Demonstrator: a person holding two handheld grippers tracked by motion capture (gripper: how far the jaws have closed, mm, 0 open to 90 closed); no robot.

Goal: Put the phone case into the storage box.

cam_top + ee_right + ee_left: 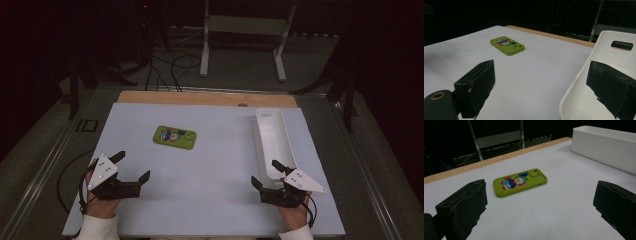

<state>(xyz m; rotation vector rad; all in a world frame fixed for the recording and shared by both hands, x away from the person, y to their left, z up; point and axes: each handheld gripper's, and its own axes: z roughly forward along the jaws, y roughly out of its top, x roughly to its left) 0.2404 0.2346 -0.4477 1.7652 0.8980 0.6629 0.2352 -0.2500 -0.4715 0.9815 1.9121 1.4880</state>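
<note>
A green phone case (174,137) with a cartoon clown print lies flat on the white table sheet (210,160), left of centre. It also lies ahead of the jaws in the left gripper view (520,182) and farther off in the right gripper view (507,45). My left gripper (134,167) rests at the near left, open and empty, short of the case. A long white tray (272,140) runs along the right side. My right gripper (266,173) is open and empty at the tray's near end, one jaw over the tray's rim (576,77).
The tray (604,146) looks empty inside. A wooden board edge (207,98) shows beyond the sheet. Past the table stand a white metal frame (245,35) and cables on the floor. Open sheet lies between the two grippers.
</note>
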